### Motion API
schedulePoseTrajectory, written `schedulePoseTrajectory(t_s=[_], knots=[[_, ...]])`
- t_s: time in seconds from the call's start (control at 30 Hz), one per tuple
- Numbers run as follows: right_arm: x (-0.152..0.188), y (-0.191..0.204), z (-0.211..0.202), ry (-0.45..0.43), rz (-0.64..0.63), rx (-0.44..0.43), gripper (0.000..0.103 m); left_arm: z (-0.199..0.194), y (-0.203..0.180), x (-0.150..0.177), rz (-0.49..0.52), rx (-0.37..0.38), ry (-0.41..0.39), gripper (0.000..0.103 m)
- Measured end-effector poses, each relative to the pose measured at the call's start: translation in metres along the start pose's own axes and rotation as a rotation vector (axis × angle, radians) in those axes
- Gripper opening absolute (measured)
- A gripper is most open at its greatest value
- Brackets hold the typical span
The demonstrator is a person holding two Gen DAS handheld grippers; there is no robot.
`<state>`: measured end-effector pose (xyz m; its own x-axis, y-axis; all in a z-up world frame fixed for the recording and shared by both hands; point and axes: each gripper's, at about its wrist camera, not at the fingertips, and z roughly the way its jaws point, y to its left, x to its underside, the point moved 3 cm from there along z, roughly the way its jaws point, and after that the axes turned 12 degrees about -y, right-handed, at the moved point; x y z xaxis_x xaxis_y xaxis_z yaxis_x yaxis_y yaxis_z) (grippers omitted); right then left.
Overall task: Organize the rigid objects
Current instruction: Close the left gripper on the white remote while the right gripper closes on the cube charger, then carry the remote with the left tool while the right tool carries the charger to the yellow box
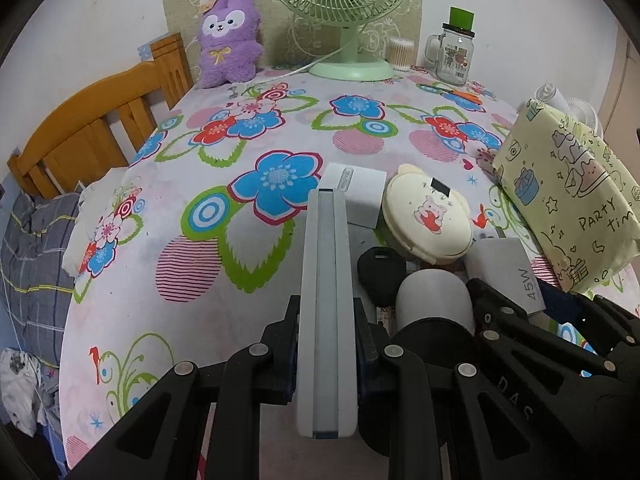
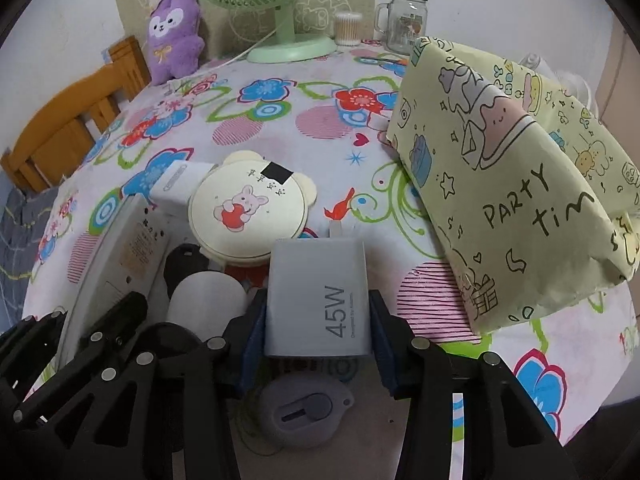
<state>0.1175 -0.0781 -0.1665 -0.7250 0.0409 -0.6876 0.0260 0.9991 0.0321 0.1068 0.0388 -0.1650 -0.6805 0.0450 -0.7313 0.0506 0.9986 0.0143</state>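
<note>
Grey charger [image 2: 316, 300], floral tablecloth [image 2: 280, 128]

This is a bedroom in a home. The work goes on atop a surface covered with a flower-printed cloth [image 1: 248, 184], and everything around it is domestic. At the far edge of the cloth stands a pale green desk fan [image 1: 344, 16], with a purple plush toy [image 1: 228, 40] to its left, leaning against a cartoon-printed board [image 1: 280, 28]. To the fan's right are a tub of cotton swabs [image 1: 401, 54] and a glass mason-jar mug [image 1: 454, 56]. Left of the cloth rises a wooden bed headboard [image 1: 100, 120], with plaid grey bedding [image 1: 36, 256] below it. A "Party time" pouch [image 2: 512, 184] lies on the cloth's right side.
</note>
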Motion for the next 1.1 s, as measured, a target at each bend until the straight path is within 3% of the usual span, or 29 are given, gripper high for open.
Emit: schedulePoseTrajectory(t_s=[0.43,1.1], knots=[[-0.03,-0.014,-0.05,-0.139,0.019,-0.01,0.049,-0.039,-0.014,-0.026,0.023,0.012,-0.093,0.021],[-0.061,-0.046,-0.112,-0.24,-0.016,-0.036,0.049,-0.094,-0.05,-0.057,0.041,0.027,-0.189,0.021]])
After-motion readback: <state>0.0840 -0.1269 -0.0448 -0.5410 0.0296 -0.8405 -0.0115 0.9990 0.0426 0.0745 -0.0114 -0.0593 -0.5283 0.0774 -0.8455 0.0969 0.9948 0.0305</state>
